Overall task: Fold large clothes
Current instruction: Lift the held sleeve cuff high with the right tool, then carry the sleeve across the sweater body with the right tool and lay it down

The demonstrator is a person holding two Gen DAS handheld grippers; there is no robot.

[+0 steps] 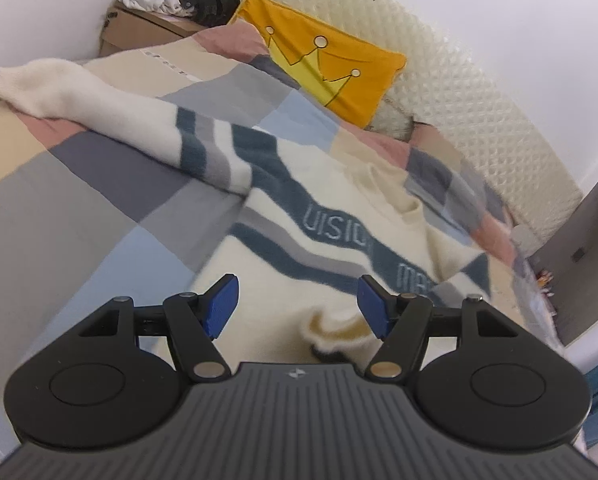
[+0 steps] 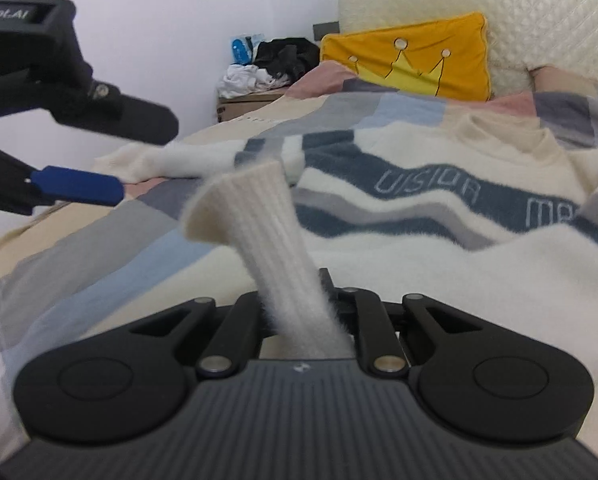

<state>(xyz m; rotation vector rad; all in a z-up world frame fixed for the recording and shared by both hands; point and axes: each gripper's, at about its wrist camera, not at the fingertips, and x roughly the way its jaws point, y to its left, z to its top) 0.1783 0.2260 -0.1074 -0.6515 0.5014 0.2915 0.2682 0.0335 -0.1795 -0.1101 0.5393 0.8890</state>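
We've got the cream sweater [image 2: 439, 216] spread across the bed [image 1: 79, 200] below the yellow pillow [image 1: 331, 68]. Our right gripper [image 2: 299, 320] is pinching its ribbed cuff [image 2: 259, 216] to pull the sleeve over, and our left gripper [image 1: 297, 306] hangs spread and empty over the hem, probably ready to grab.
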